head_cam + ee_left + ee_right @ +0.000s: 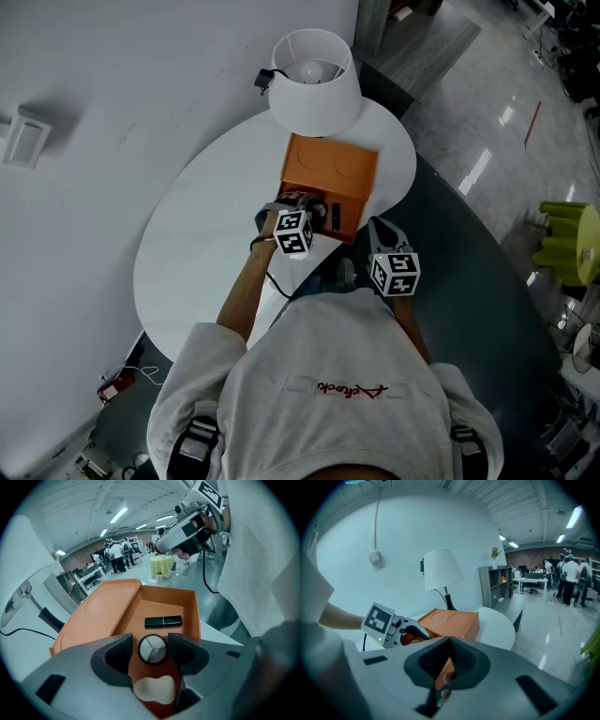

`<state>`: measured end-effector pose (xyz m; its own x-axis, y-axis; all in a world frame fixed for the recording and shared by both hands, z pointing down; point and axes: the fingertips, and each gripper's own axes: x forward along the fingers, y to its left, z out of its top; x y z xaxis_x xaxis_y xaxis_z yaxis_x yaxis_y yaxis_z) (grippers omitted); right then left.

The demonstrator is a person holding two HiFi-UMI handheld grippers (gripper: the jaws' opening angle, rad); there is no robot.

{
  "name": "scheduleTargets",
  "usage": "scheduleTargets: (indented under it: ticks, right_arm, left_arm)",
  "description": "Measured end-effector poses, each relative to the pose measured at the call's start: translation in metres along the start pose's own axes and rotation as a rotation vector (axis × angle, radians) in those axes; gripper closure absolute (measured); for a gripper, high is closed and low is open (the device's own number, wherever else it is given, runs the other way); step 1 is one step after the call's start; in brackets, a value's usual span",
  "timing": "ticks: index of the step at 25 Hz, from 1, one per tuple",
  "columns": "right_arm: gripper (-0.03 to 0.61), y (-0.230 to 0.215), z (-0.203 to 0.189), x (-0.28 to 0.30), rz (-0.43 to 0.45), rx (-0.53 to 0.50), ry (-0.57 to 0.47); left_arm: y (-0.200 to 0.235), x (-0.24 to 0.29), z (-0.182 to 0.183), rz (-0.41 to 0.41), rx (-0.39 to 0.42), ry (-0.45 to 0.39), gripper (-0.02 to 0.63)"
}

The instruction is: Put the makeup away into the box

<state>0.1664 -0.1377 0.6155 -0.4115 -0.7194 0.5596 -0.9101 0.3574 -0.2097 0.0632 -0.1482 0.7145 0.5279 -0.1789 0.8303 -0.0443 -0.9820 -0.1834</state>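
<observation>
Round grey compact (152,649) sat between the jaws of your left gripper (152,644), over the near end of the open orange box (105,613). A black lipstick tube (163,622) lay on the box floor just beyond. Left jaws stood partway apart, pads gripping the compact's rim. Your right gripper (450,662) hung beside the box, jaws closed together, holding nothing.

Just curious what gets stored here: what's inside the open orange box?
A black lipstick tube lies in the orange box. The left fingers, holding a round compact, cover its near part.
</observation>
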Motion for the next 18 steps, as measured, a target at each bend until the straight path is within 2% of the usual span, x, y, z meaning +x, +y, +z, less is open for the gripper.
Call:
scheduleTargets:
  ticks: [5, 13, 15, 18]
  right_arm:
    - [0.558, 0.001, 0.003, 0.005, 0.013, -0.004, 0.000]
    - [0.558, 0.009, 0.006, 0.007, 0.043, -0.022, -0.007]
    - [0.558, 0.011, 0.008, 0.006, 0.049, -0.027, -0.013]
    - [0.558, 0.014, 0.009, 0.002, 0.056, -0.034, -0.024]
  left_arm:
    - [0.002, 0.001, 0.000, 0.021, -0.010, -0.006, 0.393]
    - [0.018, -0.020, 0.009, 0.137, -0.068, -0.062, 0.396]
    - [0.019, -0.025, 0.011, 0.166, -0.056, -0.064, 0.435]
    - [0.014, -0.030, 0.014, 0.189, -0.004, -0.049, 0.563]
